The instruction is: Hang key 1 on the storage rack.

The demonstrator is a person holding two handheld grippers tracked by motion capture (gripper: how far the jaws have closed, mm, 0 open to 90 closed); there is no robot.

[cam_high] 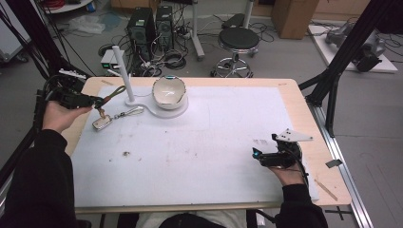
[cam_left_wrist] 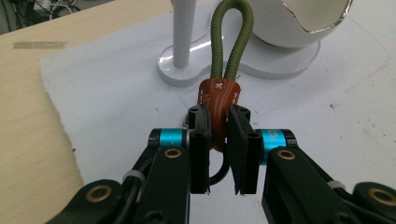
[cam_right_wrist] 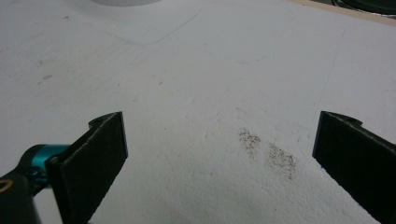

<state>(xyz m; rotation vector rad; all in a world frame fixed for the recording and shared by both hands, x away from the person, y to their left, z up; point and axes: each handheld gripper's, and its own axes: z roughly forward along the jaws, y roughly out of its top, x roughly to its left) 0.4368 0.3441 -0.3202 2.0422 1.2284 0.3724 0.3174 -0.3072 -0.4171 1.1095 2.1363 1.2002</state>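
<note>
While clamped: one keychain [cam_left_wrist: 219,95].

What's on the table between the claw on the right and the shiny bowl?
Nothing. In the high view, bare white mat runs from the right claw up to the bowl. The right gripper view shows some dirty smudges on it.

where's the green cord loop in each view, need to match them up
High view: the green cord loop sits upper left, just right of the left tool, beside the white post.
Left gripper view: top centre, rising from the orange sleeve that the tool grips.
Right gripper view: not in it.
Shared landmark: the white post.
</note>
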